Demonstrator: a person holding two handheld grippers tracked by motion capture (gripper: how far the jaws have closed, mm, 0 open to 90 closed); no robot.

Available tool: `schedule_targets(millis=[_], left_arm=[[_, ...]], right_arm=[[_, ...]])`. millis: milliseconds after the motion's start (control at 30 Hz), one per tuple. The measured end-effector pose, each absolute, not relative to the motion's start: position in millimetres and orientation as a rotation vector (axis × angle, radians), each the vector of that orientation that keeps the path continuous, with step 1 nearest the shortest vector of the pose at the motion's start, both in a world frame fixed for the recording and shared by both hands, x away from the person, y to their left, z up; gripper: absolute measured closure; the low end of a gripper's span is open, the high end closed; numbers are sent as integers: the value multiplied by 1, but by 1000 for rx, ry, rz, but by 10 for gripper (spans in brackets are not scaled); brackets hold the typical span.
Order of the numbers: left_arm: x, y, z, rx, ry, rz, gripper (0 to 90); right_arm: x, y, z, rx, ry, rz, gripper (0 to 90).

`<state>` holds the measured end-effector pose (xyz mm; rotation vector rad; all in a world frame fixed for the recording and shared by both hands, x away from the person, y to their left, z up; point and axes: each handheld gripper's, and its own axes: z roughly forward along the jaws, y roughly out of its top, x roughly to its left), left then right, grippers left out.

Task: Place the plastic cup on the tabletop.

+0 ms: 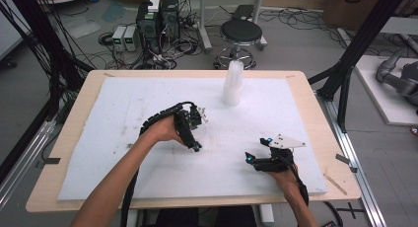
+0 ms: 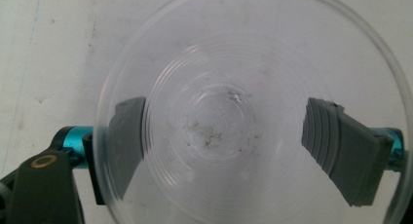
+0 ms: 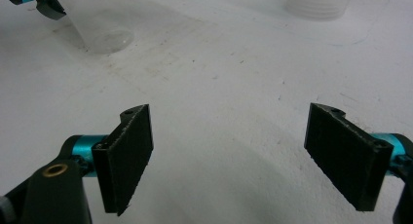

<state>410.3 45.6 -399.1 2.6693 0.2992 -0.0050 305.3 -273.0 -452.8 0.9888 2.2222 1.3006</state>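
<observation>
A clear plastic cup (image 2: 219, 53) stands on the white foam sheet (image 1: 148, 103), and the left gripper view looks straight down into it. My left gripper (image 2: 221, 131) points down over it, its grey pads (image 2: 336, 151) standing to either side of the cup's lower part with a gap, so it is open. In the high view the left gripper (image 1: 196, 138) is at the sheet's middle. The right gripper view has the same cup (image 3: 102, 31) at its top left. My right gripper (image 1: 257, 150) rests low at the front right, open (image 3: 226, 146) and with nothing between its pads.
A tall stack of clear cups (image 1: 233, 84) stands at the back of the foam sheet, seen also as the cup stack (image 3: 319, 2) in the right gripper view. The wooden table edge (image 1: 340, 182) frames the sheet. A stool (image 1: 240, 34) and cables lie on the floor beyond.
</observation>
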Motion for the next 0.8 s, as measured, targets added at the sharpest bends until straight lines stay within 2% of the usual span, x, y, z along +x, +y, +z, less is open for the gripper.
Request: schedule_targets(millis=[167,400,800], left_arm=[[409,55,-399,2634,315,-16,122],[404,73,-388,2581,326,-9,122],[389,122,-397,2506,427,13,122]], right_arm=[[306,-273,-453,981,2220,1302,176],[305,-273,-453,983,2224,1305,176],[305,-275,-453,976,2217,1323,176]])
